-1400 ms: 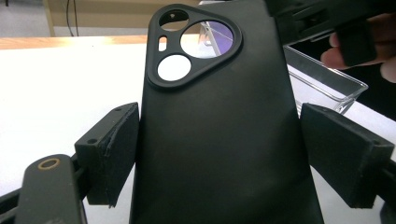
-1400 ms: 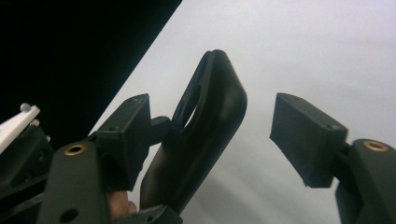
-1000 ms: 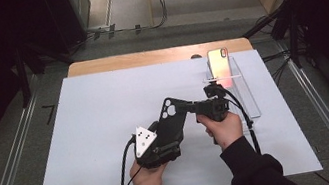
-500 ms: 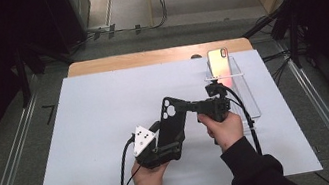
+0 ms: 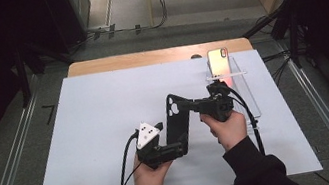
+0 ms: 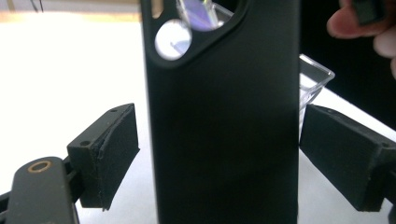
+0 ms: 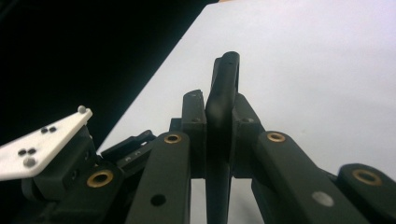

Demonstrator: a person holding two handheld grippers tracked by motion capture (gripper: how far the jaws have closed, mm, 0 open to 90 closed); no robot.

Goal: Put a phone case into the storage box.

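1. Nearest the person, the left gripper [image 5: 181, 145] sits at the lower end of a black phone case [image 5: 177, 120]. In the left gripper view its jaws stand spread on either side of the case [image 6: 224, 121], with a gap showing between each pad and the case's edges, so they press on nothing.
2. Just beyond, the right gripper [image 5: 186, 104] has just been closing. In the right gripper view its jaws now pinch the thin edge of the case [image 7: 223, 116] between them.
3. The case stands above the white mat [image 5: 90, 115], held near its top end; compared with a second ago it sits in much the same spot.
4. Judging from this, the case has passed from left to right.
5. Farthest off, a phone [image 5: 218, 62] leans on a clear stand [image 5: 248, 88], likely the case's destination.
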